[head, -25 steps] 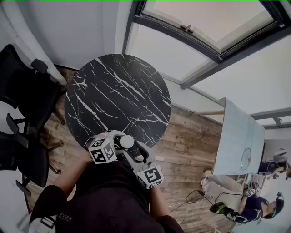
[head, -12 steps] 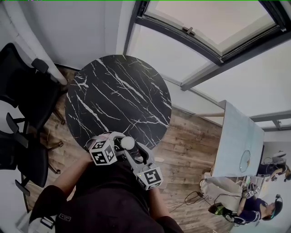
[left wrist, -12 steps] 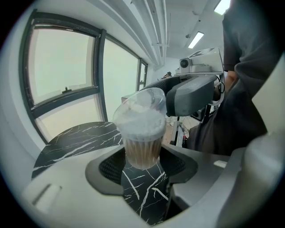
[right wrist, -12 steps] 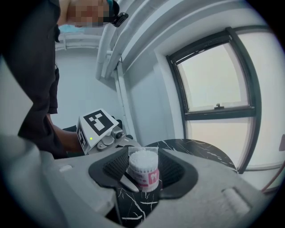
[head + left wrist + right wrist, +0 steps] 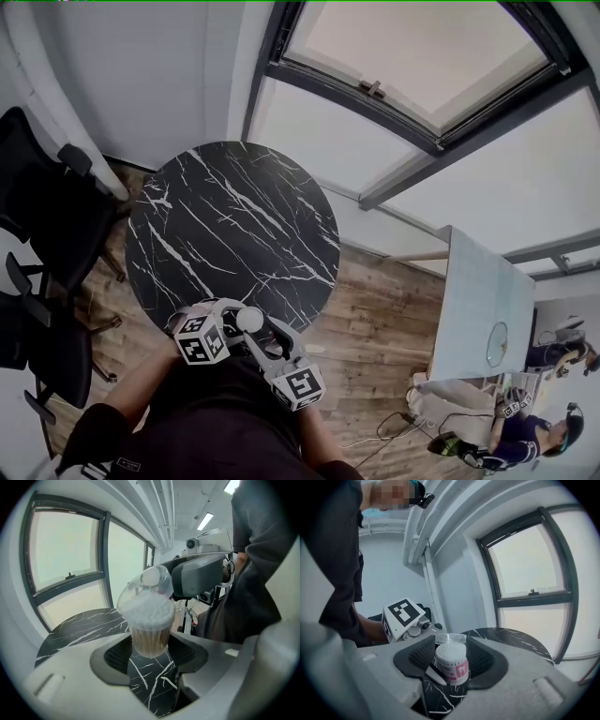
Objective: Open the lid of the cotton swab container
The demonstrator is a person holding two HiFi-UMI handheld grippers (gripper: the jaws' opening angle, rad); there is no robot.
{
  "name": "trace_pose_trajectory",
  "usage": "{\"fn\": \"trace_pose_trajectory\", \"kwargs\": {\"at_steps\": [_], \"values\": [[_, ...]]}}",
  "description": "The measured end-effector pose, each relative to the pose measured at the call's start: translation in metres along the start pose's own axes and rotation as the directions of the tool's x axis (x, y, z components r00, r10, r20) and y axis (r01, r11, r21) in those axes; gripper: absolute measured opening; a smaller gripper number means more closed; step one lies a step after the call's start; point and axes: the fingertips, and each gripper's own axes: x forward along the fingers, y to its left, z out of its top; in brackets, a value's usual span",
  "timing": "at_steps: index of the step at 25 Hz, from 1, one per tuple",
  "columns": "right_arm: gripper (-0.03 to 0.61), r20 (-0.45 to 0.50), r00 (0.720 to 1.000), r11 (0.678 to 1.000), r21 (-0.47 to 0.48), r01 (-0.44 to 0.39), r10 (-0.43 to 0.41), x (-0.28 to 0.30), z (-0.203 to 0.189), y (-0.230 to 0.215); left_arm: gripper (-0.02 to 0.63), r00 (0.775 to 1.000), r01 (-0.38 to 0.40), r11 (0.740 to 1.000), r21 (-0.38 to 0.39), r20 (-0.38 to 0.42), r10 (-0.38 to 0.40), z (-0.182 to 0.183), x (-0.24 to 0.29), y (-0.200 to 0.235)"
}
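Your left fingers (image 5: 117,656) clamp the swab container (image 5: 150,637) over the counter's (image 5: 234,216) 6 o'clock edge — your right fingers (image 5: 423,656) have just been closing onto its lid (image 5: 451,638). It looks barely lifted — prising remains.

Cotton swab container (image 5: 451,665): one. Clear lid (image 5: 450,638): one.

Grippers: two, left gripper (image 5: 150,646) and right gripper (image 5: 451,648).

Marker cubes: two, left cube (image 5: 202,339) and right cube (image 5: 298,386).

Round black marble desk (image 5: 234,216): one.

Black chairs: two, upper chair (image 5: 42,202) and lower chair (image 5: 33,342).

Pale table (image 5: 473,300): one.
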Motion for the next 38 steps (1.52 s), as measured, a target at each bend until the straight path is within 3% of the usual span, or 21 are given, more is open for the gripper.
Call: {"fn": "trace_pose_trajectory", "kwargs": {"at_steps": [19,32,38], "values": [[0.206,0.033,0.999,1.0,0.0,-0.021,0.021,-0.008,0.007,0.002,0.249,1.0,-0.017,0.999,0.035,-0.011,0.017,0.002,0.005,-0.011],[0.201,0.04,0.999,1.0,0.004,-0.02,0.02,-0.013,0.01,0.005,0.249,1.0,0.016,0.997,0.073,-0.026,-0.014,0.001,0.005,-0.022],[0.17,0.059,0.998,1.0,-0.007,-0.012,0.012,-0.014,0.016,0.001,0.249,0.998,0.047,0.994,0.098,-0.045,-0.043,-0.004,0.011,-0.034]]}}
